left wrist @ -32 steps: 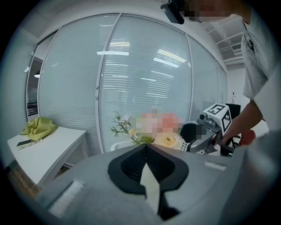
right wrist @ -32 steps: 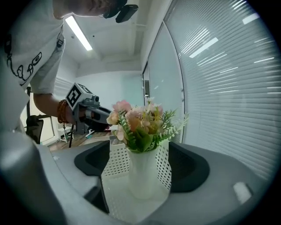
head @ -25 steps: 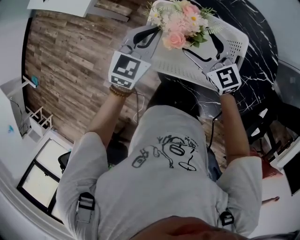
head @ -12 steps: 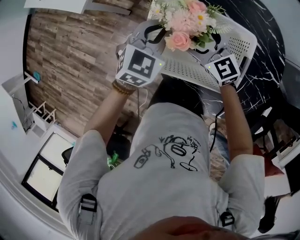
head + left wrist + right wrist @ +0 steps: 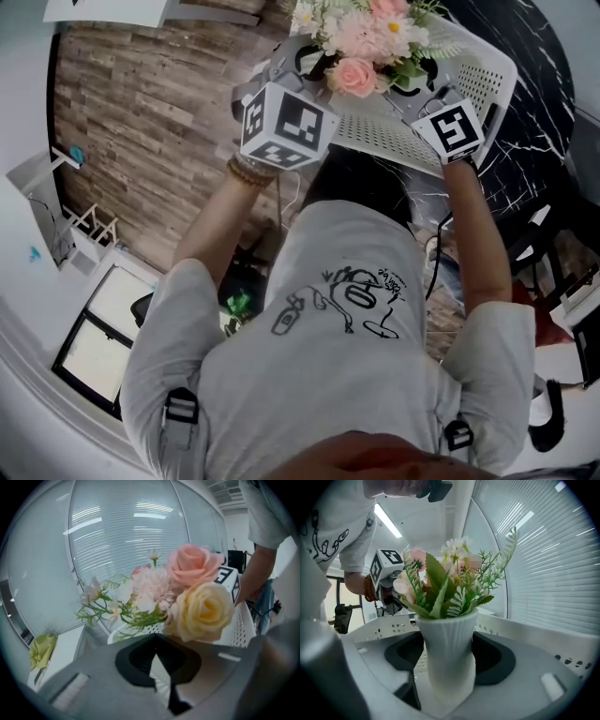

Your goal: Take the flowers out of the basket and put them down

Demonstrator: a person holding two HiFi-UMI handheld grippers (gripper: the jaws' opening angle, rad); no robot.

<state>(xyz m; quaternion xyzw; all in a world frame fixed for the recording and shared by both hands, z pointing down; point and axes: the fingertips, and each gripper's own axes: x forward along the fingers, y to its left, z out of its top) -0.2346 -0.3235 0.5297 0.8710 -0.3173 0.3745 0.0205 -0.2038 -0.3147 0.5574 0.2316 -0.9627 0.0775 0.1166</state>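
Observation:
A bunch of pink, cream and white flowers stands in a white ribbed vase inside a white perforated basket. My right gripper reaches into the basket with its jaws closing, the vase between them and a dark pad against each side. My left gripper is at the basket's left edge just short of the blooms; its jaws meet at the tips with nothing seen between them. In the head view the marker cubes hide most of both grippers.
The basket sits on a black marble table. A wood-plank floor lies to the left. Slatted blinds stand behind the basket. The person's torso fills the lower head view.
Both grippers have moved forward toward the flowers. The left gripper's cube has risen closer to the head camera, and the right gripper has come in beside the bouquet.

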